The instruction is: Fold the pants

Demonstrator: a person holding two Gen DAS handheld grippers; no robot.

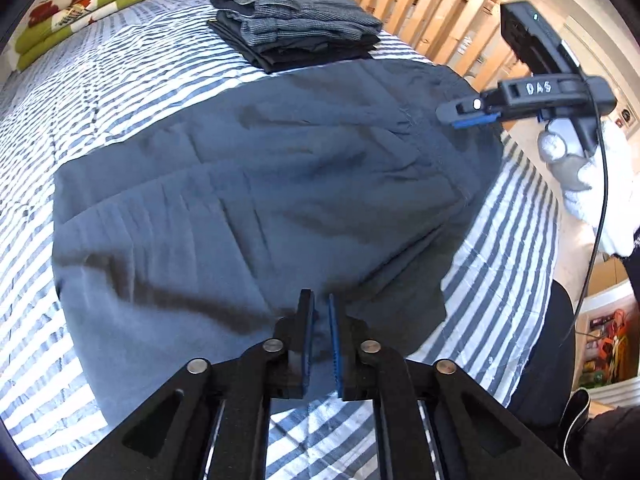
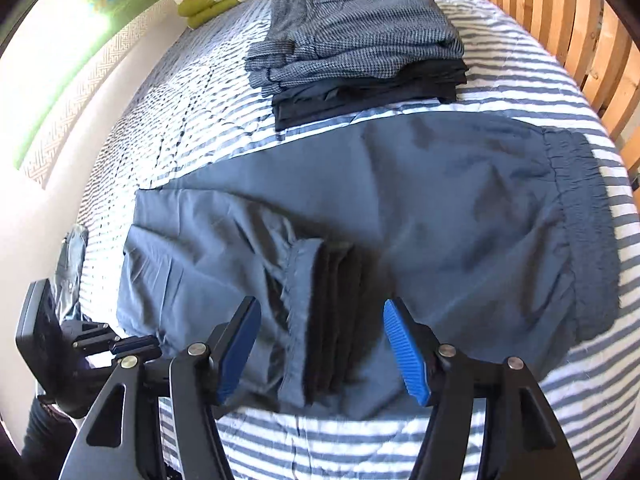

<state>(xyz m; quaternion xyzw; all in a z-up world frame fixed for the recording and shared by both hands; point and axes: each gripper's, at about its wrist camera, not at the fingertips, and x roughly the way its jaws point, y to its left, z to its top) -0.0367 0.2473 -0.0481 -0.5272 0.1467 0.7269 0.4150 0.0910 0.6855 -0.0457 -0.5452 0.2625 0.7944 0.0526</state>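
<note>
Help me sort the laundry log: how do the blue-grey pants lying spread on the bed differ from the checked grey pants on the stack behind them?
The blue-grey pants are plain cloth; the checked grey pants show a fine woven pattern. The blue-grey pants lie loose with one fold and the leg hems doubled back; the checked grey pants are folded compactly. The blue-grey pants rest directly on the striped bedspread; the checked grey pants top a pile of dark garments. Neither is gripped.

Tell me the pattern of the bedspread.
Blue-and-white striped quilted bedspread, clearest in the right wrist view.
</note>
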